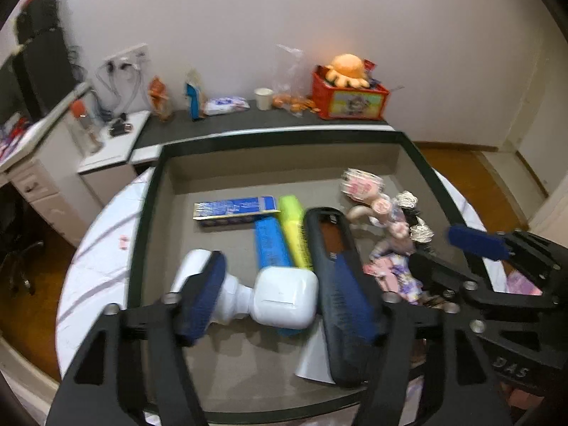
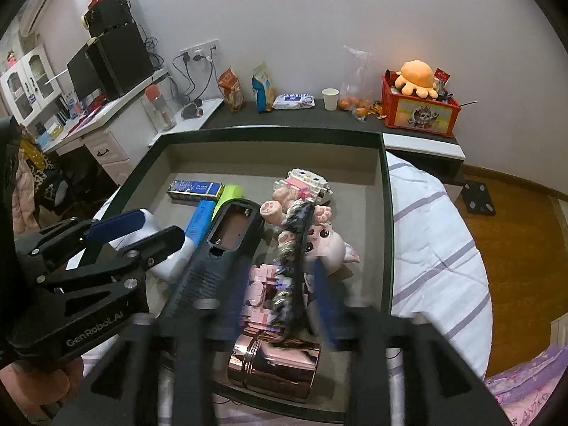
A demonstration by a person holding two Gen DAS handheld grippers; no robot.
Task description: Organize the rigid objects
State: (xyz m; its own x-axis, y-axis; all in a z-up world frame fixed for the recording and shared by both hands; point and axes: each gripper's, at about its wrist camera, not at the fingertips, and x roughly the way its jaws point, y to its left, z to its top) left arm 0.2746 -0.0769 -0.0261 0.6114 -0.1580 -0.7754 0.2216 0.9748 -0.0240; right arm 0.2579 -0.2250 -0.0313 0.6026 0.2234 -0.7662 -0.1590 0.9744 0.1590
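A dark-rimmed grey tray (image 1: 149, 220) holds a blue box (image 1: 234, 210), a blue marker (image 1: 271, 245), a yellow highlighter (image 1: 296, 234), a white earbud case (image 1: 285, 298), a white bottle (image 1: 188, 269), a black remote (image 1: 328, 245) and pink toys (image 1: 383, 213). My left gripper (image 1: 280, 298) is open over the white case and bottle. My right gripper (image 2: 280, 301) is open above the pink items (image 2: 259, 291) and a black beaded strap (image 2: 298, 248), beside the remote (image 2: 220, 259). A rose-gold cup (image 2: 277, 365) lies below it.
The tray rests on a striped bedsheet (image 2: 433, 248). Behind it a dark shelf (image 2: 284, 117) carries snack bags, a paper cup (image 2: 330, 99), oranges and a red box with an orange plush (image 2: 419, 106). A white desk (image 2: 106, 131) stands at the left.
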